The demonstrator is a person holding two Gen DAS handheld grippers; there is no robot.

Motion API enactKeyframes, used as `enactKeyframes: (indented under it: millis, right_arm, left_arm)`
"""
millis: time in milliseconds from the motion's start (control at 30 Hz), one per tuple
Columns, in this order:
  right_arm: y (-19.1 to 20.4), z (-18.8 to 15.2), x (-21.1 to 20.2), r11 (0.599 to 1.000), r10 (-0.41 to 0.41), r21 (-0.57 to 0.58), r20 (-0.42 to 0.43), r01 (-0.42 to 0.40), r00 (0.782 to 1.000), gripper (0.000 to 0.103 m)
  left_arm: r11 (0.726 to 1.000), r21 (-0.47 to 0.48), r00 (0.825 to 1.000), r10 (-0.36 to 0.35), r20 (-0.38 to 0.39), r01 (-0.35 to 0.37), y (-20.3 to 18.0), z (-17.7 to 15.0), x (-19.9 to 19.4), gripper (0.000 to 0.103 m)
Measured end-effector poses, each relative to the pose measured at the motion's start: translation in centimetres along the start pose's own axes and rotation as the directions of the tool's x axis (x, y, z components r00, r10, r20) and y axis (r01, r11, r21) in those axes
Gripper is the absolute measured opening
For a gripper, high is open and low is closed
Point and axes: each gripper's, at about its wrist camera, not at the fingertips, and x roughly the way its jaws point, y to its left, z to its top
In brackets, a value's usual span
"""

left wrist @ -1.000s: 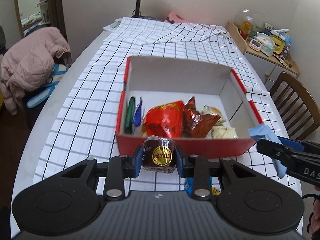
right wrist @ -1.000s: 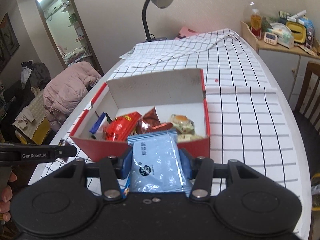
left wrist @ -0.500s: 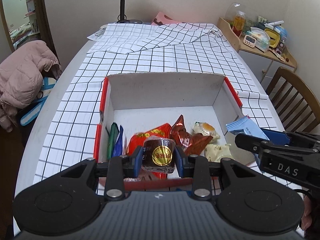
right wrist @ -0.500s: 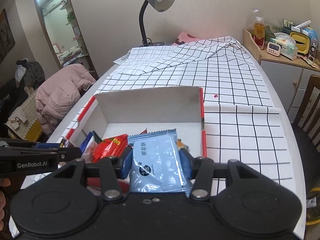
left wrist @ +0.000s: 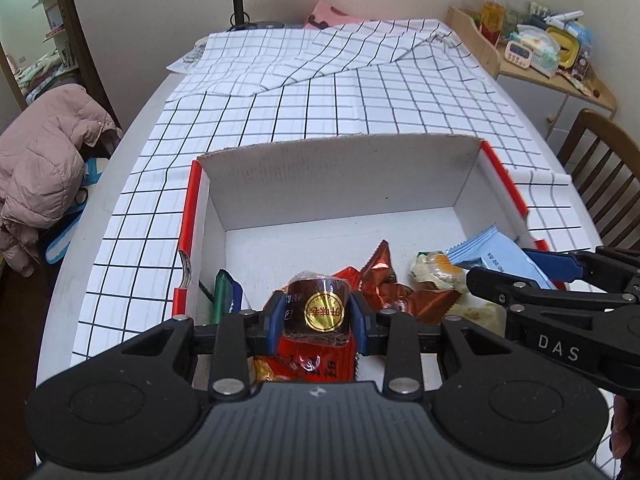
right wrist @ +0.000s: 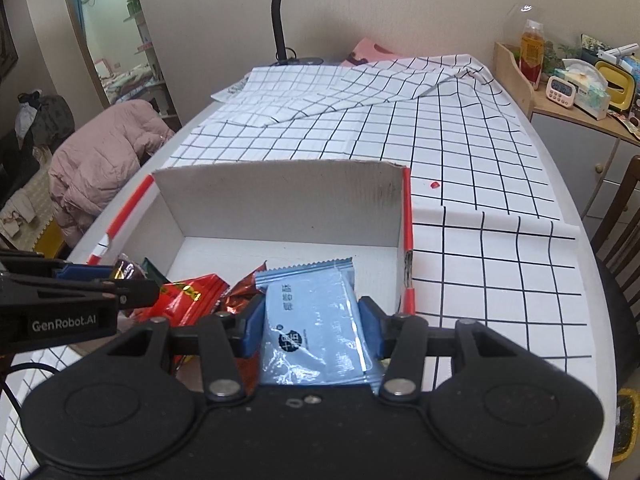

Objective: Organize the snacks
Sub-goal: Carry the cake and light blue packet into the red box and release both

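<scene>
Brown gold-stickered cake (left wrist: 319, 310) and blue packet (right wrist: 316, 322) held over red box (left wrist: 188, 216); red (right wrist: 188, 294), foil packs inside.

The left black plastic two-finger gripper (left wrist: 319, 317) had blue pads, silver screws and white "GenRobot.AI" lettering on its side. The right black plastic gripper (right wrist: 310, 325) matched, marked "DAS".
</scene>
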Motion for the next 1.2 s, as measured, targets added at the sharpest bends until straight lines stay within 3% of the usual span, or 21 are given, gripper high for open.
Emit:
enactKeyframes:
  millis: [367,833,1200]
  right_arm:
    - [0.6,0.6,3.4,0.999,-0.009,-0.050,-0.062,0.006,0.998,0.049]
    - [1.6,0.5,3.8,0.993,-0.038,-0.111,-0.073,0.030,0.997,0.049]
    - [1.7,0.4,2.0,0.994,-0.030,-0.109,-0.037,0.026,0.999,0.052]
  left_arm:
    - [1.000,-0.007,0.997,0.022,-0.072,-0.023,0.6,0.8,3.2,0.033]
    - [0.999,0.021,0.996,0.045,-0.072,-0.043,0.3,0.8,3.2,0.033]
    - [0.999,0.026,1.000,0.022,-0.017,-0.021,0.2,0.2,1.3,0.056]
